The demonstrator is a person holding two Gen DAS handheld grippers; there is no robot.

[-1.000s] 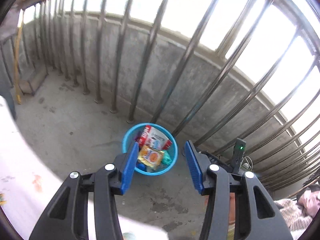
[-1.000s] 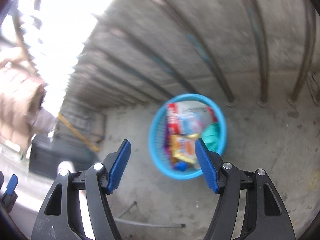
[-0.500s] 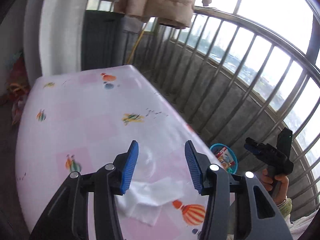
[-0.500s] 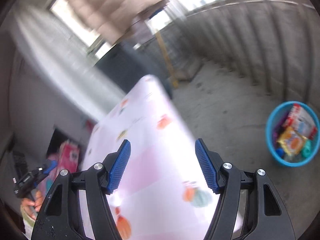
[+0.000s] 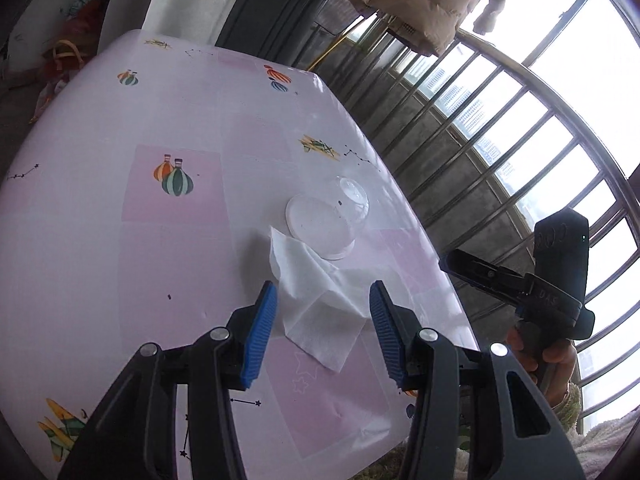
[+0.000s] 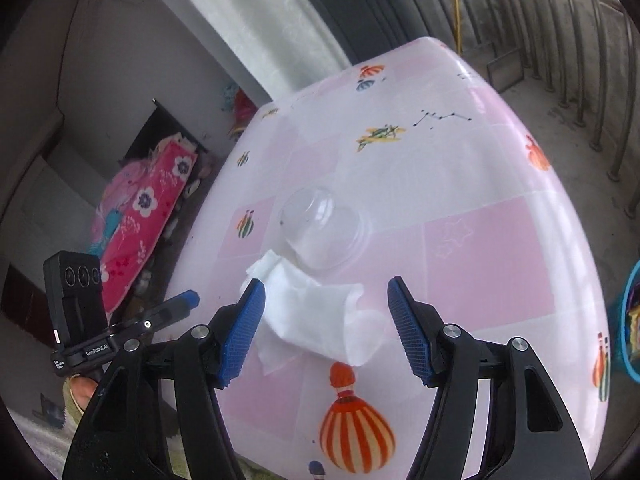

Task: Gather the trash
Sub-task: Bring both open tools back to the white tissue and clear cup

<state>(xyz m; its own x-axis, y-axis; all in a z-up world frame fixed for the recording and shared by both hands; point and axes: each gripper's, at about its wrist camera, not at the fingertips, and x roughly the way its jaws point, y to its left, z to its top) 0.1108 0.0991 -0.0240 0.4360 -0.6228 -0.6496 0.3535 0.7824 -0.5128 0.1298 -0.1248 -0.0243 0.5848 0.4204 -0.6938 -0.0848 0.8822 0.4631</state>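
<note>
Crumpled white paper tissue (image 5: 320,312) lies on the pink-and-white balloon-print counter (image 5: 120,208), one corner touching a clear plastic dome-shaped cup (image 5: 328,220) that rests tipped on its side. Both grippers hover above the tissue with jaws spread apart and nothing between them: the left gripper (image 5: 322,328) frames it from one side of the counter, the right gripper (image 6: 326,328) from the other, and each is visible at the edge of the other's view. At the far right of the right wrist view, the rim of a blue plastic basket (image 6: 624,320) holding wrappers sits on the concrete floor (image 6: 608,128) beside the counter.
</note>
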